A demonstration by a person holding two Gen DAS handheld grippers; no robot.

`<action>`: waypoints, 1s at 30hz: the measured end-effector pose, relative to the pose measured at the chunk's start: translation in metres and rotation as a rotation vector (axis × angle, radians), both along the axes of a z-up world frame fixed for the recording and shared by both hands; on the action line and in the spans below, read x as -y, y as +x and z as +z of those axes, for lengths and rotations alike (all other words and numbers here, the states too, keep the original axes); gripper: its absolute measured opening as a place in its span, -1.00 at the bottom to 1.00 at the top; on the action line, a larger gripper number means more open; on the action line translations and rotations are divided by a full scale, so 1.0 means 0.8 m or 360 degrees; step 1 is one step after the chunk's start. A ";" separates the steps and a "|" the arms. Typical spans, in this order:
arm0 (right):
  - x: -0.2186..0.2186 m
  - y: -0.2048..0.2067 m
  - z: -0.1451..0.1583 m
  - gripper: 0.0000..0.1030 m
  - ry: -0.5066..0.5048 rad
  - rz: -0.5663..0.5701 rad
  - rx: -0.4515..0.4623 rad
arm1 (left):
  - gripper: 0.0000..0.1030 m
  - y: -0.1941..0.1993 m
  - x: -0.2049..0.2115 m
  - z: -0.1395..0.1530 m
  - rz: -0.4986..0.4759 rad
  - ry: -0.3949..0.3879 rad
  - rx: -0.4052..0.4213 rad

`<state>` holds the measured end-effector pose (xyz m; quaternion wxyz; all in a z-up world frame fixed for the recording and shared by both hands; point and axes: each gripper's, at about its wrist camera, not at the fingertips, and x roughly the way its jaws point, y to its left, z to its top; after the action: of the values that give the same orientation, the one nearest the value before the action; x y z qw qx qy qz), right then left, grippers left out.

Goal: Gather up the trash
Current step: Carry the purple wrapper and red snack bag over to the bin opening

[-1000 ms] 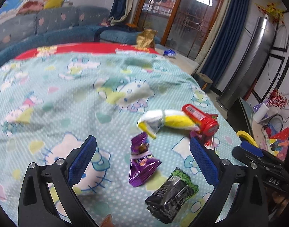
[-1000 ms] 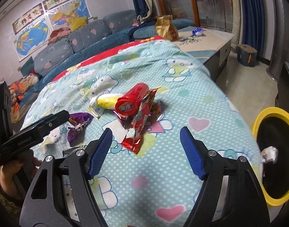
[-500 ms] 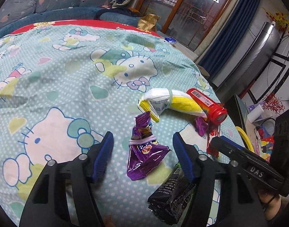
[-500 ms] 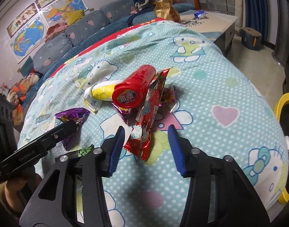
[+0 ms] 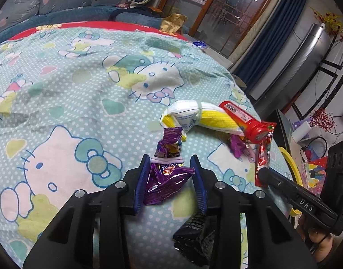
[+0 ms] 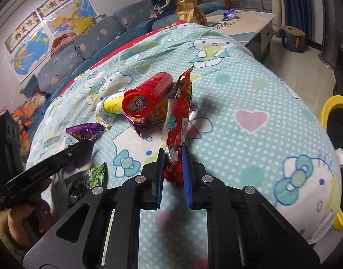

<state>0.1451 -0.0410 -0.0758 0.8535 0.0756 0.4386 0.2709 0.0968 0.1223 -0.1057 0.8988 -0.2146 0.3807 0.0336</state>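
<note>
Trash lies on a Hello Kitty blanket point(image 5: 81, 85). My left gripper point(image 5: 170, 163) is shut on a purple snack wrapper point(image 5: 167, 179), its blue pads pressing both sides. My right gripper point(image 6: 173, 154) is shut on the near end of a long red wrapper point(image 6: 179, 112), which stands tilted up; that gripper shows at the right of the left wrist view point(image 5: 264, 174). A red tube point(image 6: 146, 94), a yellow-and-white packet point(image 5: 193, 118) and a small purple wrapper point(image 5: 237, 145) lie beyond. A black-and-green packet point(image 5: 196, 239) lies under my left gripper.
A yellow-rimmed black bin point(image 6: 337, 116) stands on the floor right of the bed. A sofa point(image 5: 48, 2) runs along the far side. A low table point(image 6: 245, 22) with a brown bag point(image 6: 189, 11) stands past the bed's far end.
Both grippers moved forward and closed: the left onto the purple wrapper, the right onto the red wrapper, whose far end has lifted.
</note>
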 end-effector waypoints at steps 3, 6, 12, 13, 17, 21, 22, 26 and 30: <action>0.008 -0.004 0.004 -0.82 -0.0001 -0.0006 0.0013 | -0.33 -0.003 0.002 0.013 -0.0011 0.0018 0.0048; 0.014 -0.009 0.009 -0.82 -0.0003 -0.0002 0.0032 | -0.33 -0.004 0.005 0.028 -0.0017 0.0033 0.0095; 0.023 -0.017 0.022 -0.83 0.0023 0.0010 0.0064 | -0.33 -0.007 0.014 0.053 -0.0047 0.0050 0.0171; 0.025 -0.019 0.025 -0.83 0.0030 0.0008 0.0069 | -0.33 -0.007 0.015 0.055 -0.0051 0.0051 0.0178; 0.031 -0.022 0.033 -0.83 0.0049 0.0006 0.0085 | -0.33 -0.009 0.024 0.066 -0.0080 0.0056 0.0211; 0.035 -0.027 0.040 -0.83 0.0058 0.0005 0.0110 | -0.33 -0.009 0.035 0.075 -0.0111 0.0066 0.0234; 0.036 -0.028 0.042 -0.83 0.0061 0.0005 0.0114 | -0.33 -0.009 0.037 0.077 -0.0119 0.0068 0.0240; 0.044 -0.034 0.049 -0.83 0.0073 -0.0001 0.0140 | -0.33 -0.008 0.049 0.084 -0.0154 0.0068 0.0263; 0.051 -0.038 0.057 -0.83 0.0075 -0.0010 0.0176 | -0.33 -0.005 0.062 0.092 -0.0194 0.0069 0.0286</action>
<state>0.1148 -0.0817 -0.0298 0.8752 0.0819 0.3842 0.2822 0.0929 0.0726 -0.0320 0.9342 -0.1738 0.3099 -0.0322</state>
